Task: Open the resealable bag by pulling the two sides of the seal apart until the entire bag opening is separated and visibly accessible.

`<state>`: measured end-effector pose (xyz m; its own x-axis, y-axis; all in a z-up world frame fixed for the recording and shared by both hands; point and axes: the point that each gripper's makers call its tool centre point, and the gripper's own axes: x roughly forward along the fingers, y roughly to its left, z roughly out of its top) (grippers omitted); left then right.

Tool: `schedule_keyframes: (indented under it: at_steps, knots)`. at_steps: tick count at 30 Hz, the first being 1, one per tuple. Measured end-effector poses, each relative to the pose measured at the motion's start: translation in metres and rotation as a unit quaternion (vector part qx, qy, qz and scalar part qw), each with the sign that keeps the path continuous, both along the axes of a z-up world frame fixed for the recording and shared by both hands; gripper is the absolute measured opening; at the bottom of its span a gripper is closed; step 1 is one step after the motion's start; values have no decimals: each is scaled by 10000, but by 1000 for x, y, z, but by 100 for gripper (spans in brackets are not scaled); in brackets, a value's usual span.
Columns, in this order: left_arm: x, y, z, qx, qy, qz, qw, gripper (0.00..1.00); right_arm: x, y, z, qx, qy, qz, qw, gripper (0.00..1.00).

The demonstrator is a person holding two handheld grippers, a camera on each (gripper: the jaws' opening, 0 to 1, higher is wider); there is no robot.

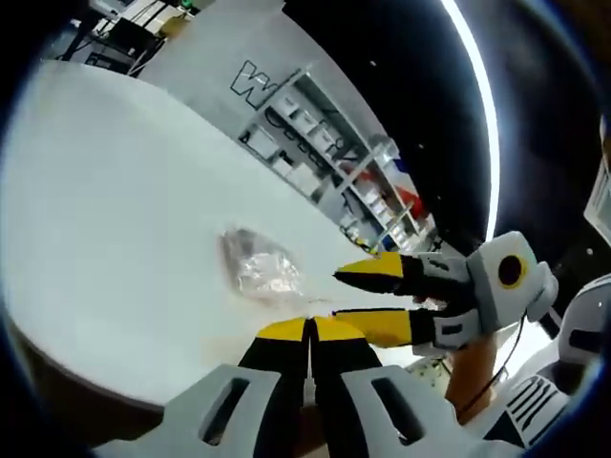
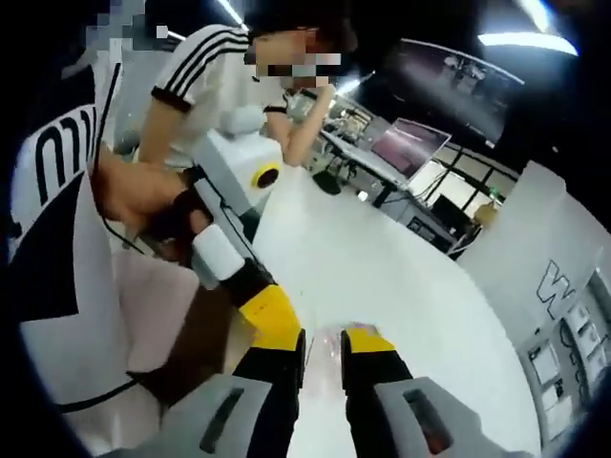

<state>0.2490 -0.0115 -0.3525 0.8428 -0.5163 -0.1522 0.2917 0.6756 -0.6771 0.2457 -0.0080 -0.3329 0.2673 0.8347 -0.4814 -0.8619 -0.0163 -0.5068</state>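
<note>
**Count of things**

One clear bag (image 1: 260,267) on one white worktop (image 1: 105,219). Two grippers: the left gripper (image 1: 310,329) and the right gripper (image 1: 368,298), each with two yellow-tipped jaws. Two people: one in a striped-sleeve shirt (image 2: 205,72), another at the left (image 2: 52,219). One shelf rack (image 1: 329,143), one monitor (image 2: 409,145)

a broad white table (image 1: 105,219) fills the near ground of the left gripper view, its curved edge running close by. beyond its far side stands a white wall panel with dark lettering (image 1: 250,84) and open metal shelving (image 1: 325,143) stacked with boxes. a long ceiling light strip (image 1: 482,105) cuts across a dark ceiling. in the right gripper view, desks with a lit monitor (image 2: 410,143) sit at the far end, a person in a white striped shirt (image 2: 205,72) stands far left, and ceiling lights (image 2: 511,40) glow overhead.
</note>
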Motion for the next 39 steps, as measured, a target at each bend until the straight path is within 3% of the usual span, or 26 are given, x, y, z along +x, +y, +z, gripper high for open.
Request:
schedule_keyframes:
  at_steps: [9,17,26,29,32,37,39]
  knots:
    - [-1,2,1,7,-19,0,10000,1,7,2,-4,-149,-257,-103,9995,0]
    - [-1,-2,-4,95,113,-110,9998,1,22,1,37,585,-784,-396,9944,0]
    - [2,-1,-7,159,79,-97,9998,2,21,2,37,679,-835,-448,9932,0]
    - [1,-2,-2,36,59,-81,9999,11,21,2,38,656,-883,-456,9929,0]
    - [2,3,3,-51,9,-6,10000,12,19,2,39,683,-853,-443,9930,0]
    - [8,6,9,-246,6,105,9996,11,14,2,37,649,-786,-383,9941,0]
    - [8,4,6,-253,40,84,9996,2,13,2,36,645,-778,-380,9942,0]
